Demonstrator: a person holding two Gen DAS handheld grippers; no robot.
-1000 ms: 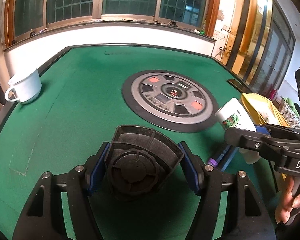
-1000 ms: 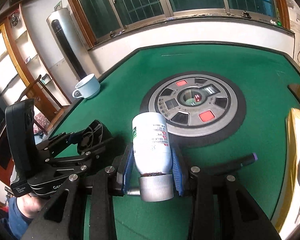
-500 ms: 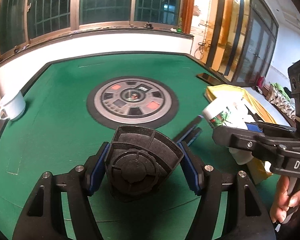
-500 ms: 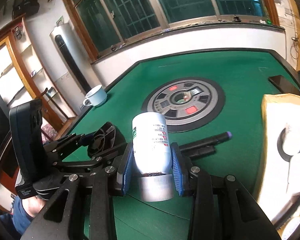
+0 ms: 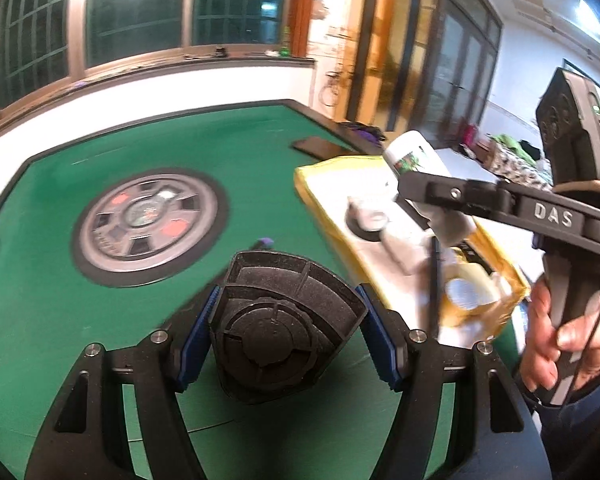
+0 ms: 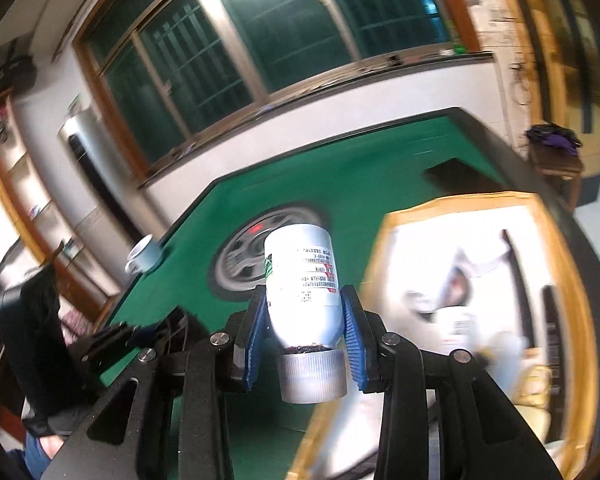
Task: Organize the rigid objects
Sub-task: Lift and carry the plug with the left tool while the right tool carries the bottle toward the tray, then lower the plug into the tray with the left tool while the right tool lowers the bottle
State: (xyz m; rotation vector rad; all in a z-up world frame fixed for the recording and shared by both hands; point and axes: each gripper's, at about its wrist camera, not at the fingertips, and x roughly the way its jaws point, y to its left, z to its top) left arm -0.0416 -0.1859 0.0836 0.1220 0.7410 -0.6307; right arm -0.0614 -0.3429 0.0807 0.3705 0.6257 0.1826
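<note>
Grippers both carry a load. My left gripper (image 5: 287,330) has its blue pads clamped on the two sides of a black fan-shaped plastic part (image 5: 283,328), ribbed, with a round hub facing the camera; it hangs above the green table (image 5: 99,312). My right gripper (image 6: 304,340) pinches a white bottle (image 6: 302,284) just above its silver cap (image 6: 312,376) — cap toward the camera, base pointing away, printed label facing up. In the left view the same bottle (image 5: 414,156) sticks out past the right gripper's black arm, over the near part of a yellow-rimmed box (image 5: 312,200) that sits on the table's right side. My right hand (image 5: 560,344) wraps the handle below. The box holds several pale items and a thin dark stick (too blurred to name). A round grey-and-black panel (image 5: 147,224) sits in the table's middle, and a small purple-tipped thing (image 5: 264,243) lies between it and the held part. A white cup (image 6: 143,258) stands at the table's far left edge — well apart from everything else.
</note>
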